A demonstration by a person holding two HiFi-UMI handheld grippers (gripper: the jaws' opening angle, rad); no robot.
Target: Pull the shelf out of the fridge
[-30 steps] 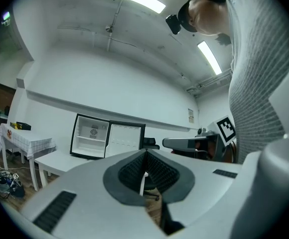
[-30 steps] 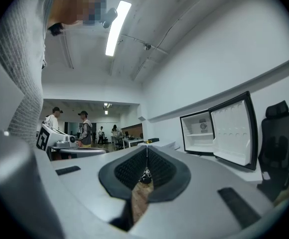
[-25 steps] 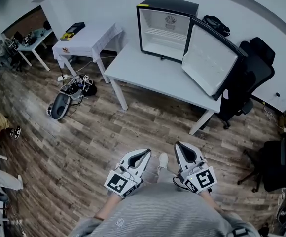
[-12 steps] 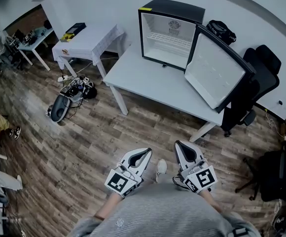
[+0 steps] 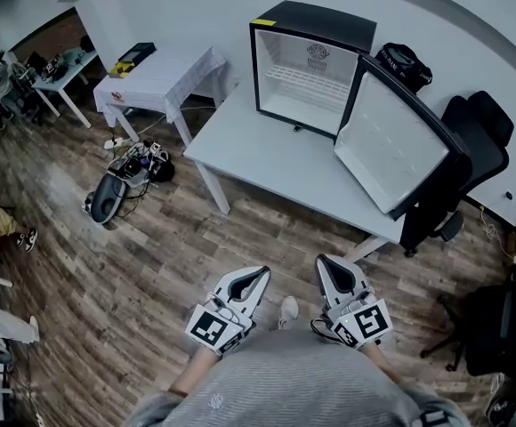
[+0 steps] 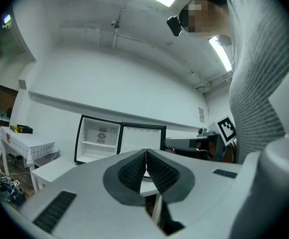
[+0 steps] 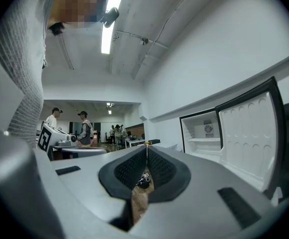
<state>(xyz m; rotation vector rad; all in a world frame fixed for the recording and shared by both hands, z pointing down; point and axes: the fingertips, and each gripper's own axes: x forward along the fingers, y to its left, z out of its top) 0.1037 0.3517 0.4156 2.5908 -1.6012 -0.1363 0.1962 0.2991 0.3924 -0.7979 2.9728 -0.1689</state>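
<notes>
A small black fridge [image 5: 302, 60] stands on a white table [image 5: 267, 154] ahead, with its door [image 5: 400, 145] swung open to the right. Inside it a white wire shelf [image 5: 307, 83] lies across the middle. The left gripper view shows the fridge [image 6: 97, 143] and its shelf [image 6: 98, 143] far off. The right gripper view has the fridge [image 7: 204, 136] at the right. My left gripper [image 5: 262, 274] and right gripper [image 5: 323, 261] are held close to my body over the wooden floor, well short of the table. Both are shut and empty, the left gripper [image 6: 146, 151] and the right gripper [image 7: 146, 146] with jaws together.
A black office chair [image 5: 476, 140] stands right of the table. A black bag [image 5: 400, 60] sits behind the fridge. A cloth-covered side table [image 5: 156, 69] is at the left, with a bag and cables [image 5: 124, 172] on the floor. People [image 7: 82, 128] stand far off.
The table and fridge have come nearer and slid lower in the head view. Both grippers keep their place before my body and stay shut.
</notes>
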